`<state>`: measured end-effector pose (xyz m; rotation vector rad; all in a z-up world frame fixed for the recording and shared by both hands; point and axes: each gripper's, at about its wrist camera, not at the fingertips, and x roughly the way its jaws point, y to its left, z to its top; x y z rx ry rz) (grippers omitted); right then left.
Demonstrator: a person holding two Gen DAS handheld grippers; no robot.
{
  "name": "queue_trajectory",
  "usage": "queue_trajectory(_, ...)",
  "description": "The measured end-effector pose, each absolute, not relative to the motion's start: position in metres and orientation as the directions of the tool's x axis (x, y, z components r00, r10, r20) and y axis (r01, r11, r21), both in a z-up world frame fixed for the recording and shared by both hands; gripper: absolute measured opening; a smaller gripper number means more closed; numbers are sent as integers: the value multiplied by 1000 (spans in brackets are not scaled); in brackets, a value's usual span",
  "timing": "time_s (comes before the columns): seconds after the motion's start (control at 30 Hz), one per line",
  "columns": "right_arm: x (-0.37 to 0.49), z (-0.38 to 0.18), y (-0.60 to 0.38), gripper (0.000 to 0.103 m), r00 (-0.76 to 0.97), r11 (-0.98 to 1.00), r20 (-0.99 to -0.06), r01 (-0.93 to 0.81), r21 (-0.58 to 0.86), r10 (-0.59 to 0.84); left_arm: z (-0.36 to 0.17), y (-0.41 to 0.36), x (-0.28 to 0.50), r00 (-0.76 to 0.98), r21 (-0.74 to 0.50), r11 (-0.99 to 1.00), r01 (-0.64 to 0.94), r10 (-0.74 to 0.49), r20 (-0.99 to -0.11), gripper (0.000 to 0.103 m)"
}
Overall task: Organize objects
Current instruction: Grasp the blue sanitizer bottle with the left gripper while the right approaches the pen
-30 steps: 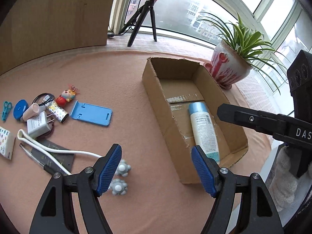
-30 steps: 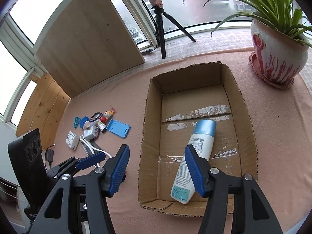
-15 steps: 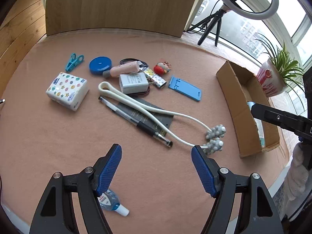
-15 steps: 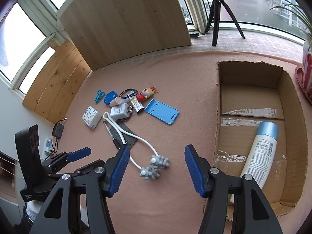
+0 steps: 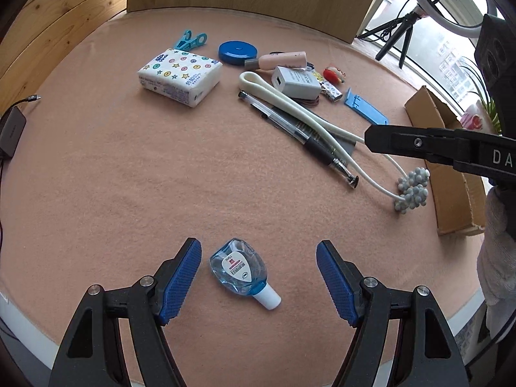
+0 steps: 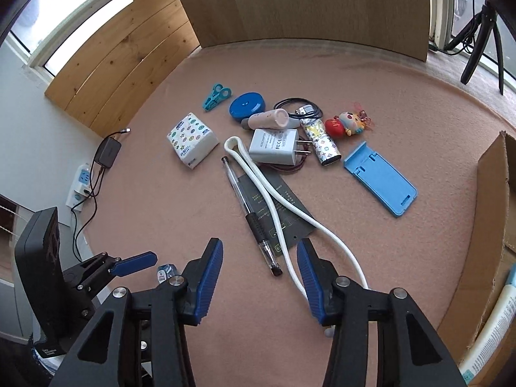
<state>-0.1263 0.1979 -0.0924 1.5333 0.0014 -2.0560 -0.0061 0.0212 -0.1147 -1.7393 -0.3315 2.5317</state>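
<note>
In the left wrist view, the left gripper (image 5: 258,277) hangs above the pink cloth (image 5: 129,177) with its jaws wide apart. A small blue bottle (image 5: 240,266) lies flat between the two blue pads, but they do not touch it; there is free cloth on both sides. I judge the jaws stand like this because the bottle is the next thing to take, and the wide opening gives room to come down around it. Its white cap points to the near right, so the pads would close on its round, flat body. Farther away lie the other things in one loose group: a tissue pack (image 5: 180,75), a pen (image 5: 296,132), a white massager (image 5: 322,122) and a charger (image 5: 296,80). The box (image 5: 451,177) stands at the right edge, probably as the place where all things go.

In the right wrist view, the right gripper (image 6: 259,280) is over the near end of the pen (image 6: 254,219) and the massager's cord (image 6: 290,213). Its jaws have just been closing and are now half open, with nothing pressed between the pads; the pen tip and the cord lie below them on the cloth. It seems to narrow for a thin thing. The box (image 6: 490,225) is at the right, with a lotion bottle (image 6: 496,322) already inside.
</note>
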Motion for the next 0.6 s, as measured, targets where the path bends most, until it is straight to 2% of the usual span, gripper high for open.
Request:
queue_trajectory(0.23, -132, -110, 166, 33, -145, -824, -909, 495, 276, -391, -126, 15, 5, -350, -188, -977, 100, 142, -926, 76)
queue_trajectory(0.37, -137, -119, 153, 28, -133, -821, -922, 513, 250, -364, -126, 17, 7, -370, -152, -984, 91, 108, -923, 71)
queue_trajectory(0.6, -144, -129, 136, 25, -126, -821, -932, 524, 229, -341, -124, 16, 7, -396, -84, -994, 72, 49, -917, 46)
